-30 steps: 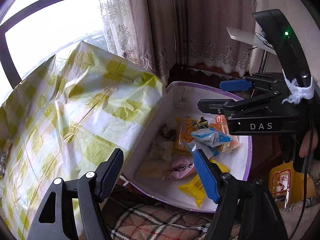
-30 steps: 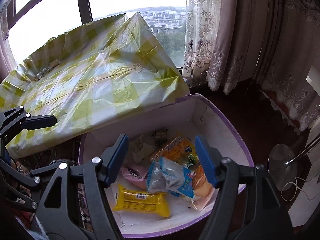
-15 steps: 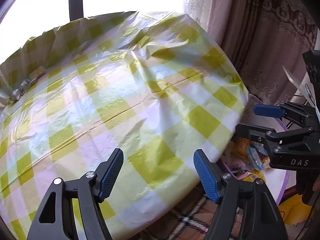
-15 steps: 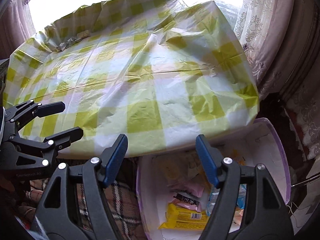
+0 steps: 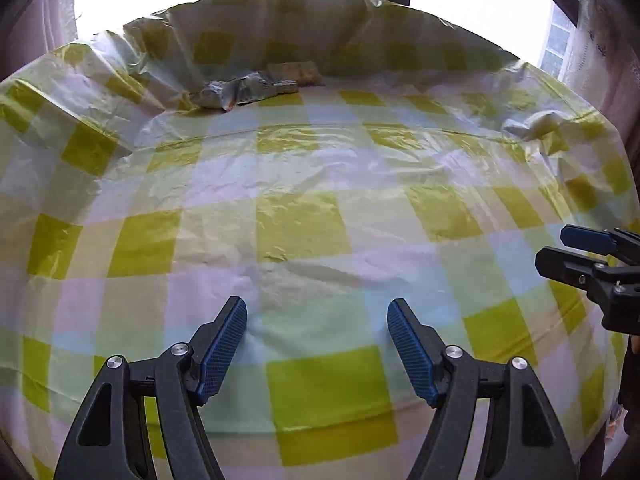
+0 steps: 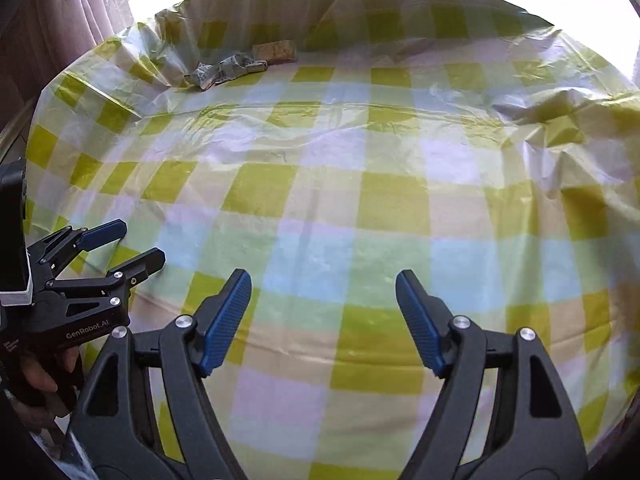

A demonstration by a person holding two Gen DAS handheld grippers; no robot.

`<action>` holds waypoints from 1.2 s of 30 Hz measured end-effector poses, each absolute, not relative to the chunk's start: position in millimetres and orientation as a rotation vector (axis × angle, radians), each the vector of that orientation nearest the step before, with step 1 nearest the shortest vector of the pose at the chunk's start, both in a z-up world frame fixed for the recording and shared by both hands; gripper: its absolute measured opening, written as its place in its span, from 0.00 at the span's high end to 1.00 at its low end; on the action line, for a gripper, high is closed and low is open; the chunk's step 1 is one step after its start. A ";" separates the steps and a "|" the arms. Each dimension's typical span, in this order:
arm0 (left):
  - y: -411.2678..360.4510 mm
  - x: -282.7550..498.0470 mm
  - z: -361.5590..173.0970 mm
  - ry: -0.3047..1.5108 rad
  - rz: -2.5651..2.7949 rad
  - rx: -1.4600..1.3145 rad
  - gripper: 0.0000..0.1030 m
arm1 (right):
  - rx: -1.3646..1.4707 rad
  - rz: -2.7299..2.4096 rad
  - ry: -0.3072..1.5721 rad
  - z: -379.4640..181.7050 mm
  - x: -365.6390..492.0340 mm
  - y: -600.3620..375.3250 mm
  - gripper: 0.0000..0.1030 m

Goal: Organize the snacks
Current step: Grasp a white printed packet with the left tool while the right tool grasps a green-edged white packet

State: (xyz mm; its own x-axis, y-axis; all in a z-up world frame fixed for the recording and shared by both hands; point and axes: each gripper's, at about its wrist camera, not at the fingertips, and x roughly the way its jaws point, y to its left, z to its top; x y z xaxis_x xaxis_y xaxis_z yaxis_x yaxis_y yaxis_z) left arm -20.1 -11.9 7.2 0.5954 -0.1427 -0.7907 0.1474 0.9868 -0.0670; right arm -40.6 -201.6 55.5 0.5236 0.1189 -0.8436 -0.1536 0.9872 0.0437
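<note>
Two snack packets (image 5: pixel 256 88) lie at the far edge of the checked tablecloth (image 5: pixel 304 236); near it, left gripper (image 5: pixel 316 344) gapes empty, right gripper (image 6: pixel 322 320) is opening, empty, likely ready to fetch them.

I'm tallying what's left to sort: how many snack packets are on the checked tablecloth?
2, both at the far edge of the tablecloth against its raised fold: a crumpled silvery packet and, touching it on the right, a tan packet. More could be hidden in the folds.

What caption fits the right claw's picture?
Open right claw over a checked tablecloth, snack packets far away.
</note>
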 end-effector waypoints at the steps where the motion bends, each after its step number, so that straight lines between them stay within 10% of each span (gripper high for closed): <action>1: -1.5 -7.1 6.9 0.917 -0.135 0.000 0.26 | -0.039 0.177 1.015 51.2 -21.0 -192.2 0.25; 20: 64.3 250.6 11.4 0.856 -0.006 -0.076 0.28 | 0.048 0.363 0.848 45.5 211.2 -128.7 0.27; 22: 67.9 246.3 13.9 0.843 -0.029 -0.087 0.54 | 0.030 0.379 0.831 46.7 222.7 -118.8 0.32; 36: 118.7 76.2 10.6 0.836 0.023 -0.225 0.54 | -0.313 0.495 0.848 14.7 271.5 10.9 0.37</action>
